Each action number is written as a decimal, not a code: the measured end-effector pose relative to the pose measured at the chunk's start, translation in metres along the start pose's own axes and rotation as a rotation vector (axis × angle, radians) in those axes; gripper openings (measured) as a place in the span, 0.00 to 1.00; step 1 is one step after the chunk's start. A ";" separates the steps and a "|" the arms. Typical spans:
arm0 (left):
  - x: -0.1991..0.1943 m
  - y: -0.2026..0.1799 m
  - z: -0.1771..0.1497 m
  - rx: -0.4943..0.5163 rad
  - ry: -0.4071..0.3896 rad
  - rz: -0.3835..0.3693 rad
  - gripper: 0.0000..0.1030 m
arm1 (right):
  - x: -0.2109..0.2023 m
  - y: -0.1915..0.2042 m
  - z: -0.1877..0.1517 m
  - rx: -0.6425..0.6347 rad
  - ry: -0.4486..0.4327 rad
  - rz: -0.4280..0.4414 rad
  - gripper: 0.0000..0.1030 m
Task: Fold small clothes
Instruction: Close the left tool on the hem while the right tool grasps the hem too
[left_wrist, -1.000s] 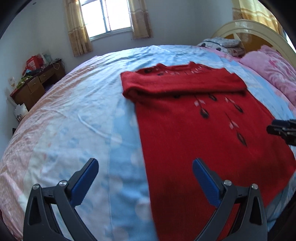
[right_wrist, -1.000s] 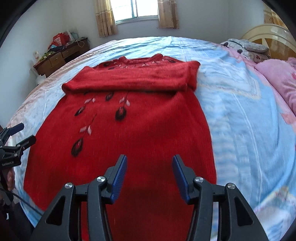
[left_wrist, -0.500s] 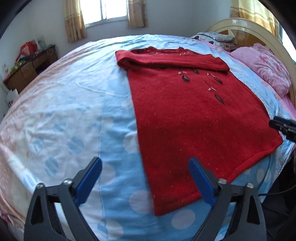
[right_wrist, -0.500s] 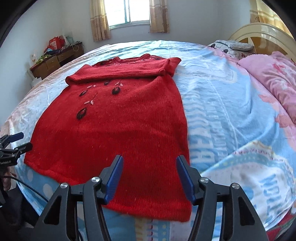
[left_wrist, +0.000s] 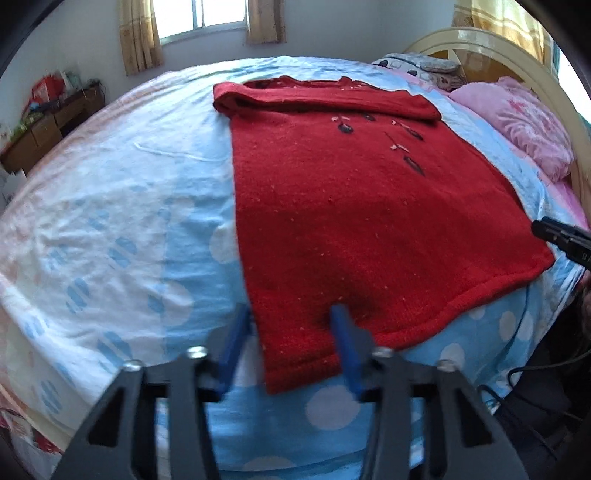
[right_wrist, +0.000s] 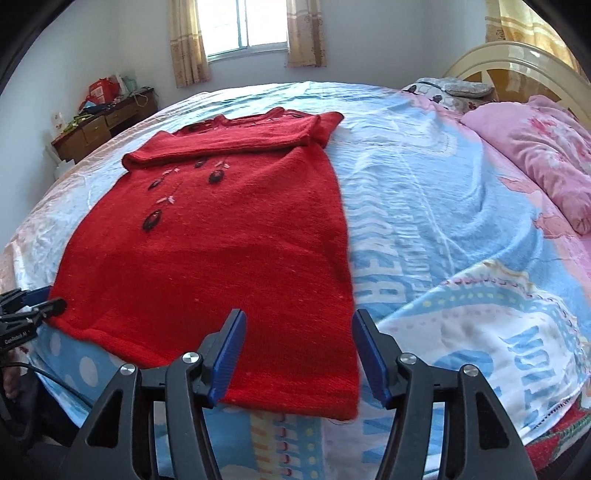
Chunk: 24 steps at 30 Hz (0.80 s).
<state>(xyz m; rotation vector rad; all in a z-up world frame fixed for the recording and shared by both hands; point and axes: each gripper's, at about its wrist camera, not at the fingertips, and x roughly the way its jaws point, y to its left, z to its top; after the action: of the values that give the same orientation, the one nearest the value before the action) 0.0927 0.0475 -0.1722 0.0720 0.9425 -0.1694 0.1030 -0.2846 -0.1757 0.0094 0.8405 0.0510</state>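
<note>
**Red knit sweater lies flat on the bed, both grippers at its hem**

Red wool fills the middle of both views: a red knitted sweater with dark leaf embroidery (left_wrist: 351, 206) lies spread flat on a bed covered by a light blue and pink printed sheet with white dots (left_wrist: 122, 206). Its sleeves are folded across the chest as a thick band at the far end, near the neckline. The hem points toward the cameras and lies near the closer edge of the bed.

The left gripper (left_wrist: 291, 332), black with blue pads, sits low at the sweater's near left corner. Its jaws have just been closing and now stand narrow, with the corner of the hem between them. One pad is just outside the sweater's side edge over the sheet, the other over the red knit; motion blur hides whether the pads press on the cloth yet.

The right gripper (right_wrist: 298, 349) hovers over the near right corner of the hem. Its jaws stand moderately apart, clear of the cloth, with the sweater's right edge running between them from the camera's angle.

Each gripper's tip shows at the edge of the other's view, beside the hem.

A pink floral pillow (right_wrist: 546, 155) lies at the right by a cream curved headboard (right_wrist: 517, 62). A brown wooden desk with clutter (right_wrist: 103, 122) stands against the far wall, under a window with beige curtains (right_wrist: 247, 33).
</note>
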 end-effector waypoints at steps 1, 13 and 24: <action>-0.001 0.000 0.000 0.001 -0.001 -0.012 0.12 | -0.001 -0.004 -0.001 0.012 0.002 -0.005 0.58; -0.001 -0.001 0.001 0.006 -0.005 -0.024 0.13 | -0.006 -0.026 -0.011 0.094 0.051 0.045 0.58; 0.000 0.001 0.000 -0.003 0.005 -0.056 0.11 | 0.007 -0.015 -0.017 0.057 0.149 0.100 0.06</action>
<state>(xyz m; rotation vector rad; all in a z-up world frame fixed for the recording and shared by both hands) 0.0927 0.0487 -0.1722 0.0433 0.9500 -0.2198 0.0950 -0.3000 -0.1926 0.1019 0.9900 0.1234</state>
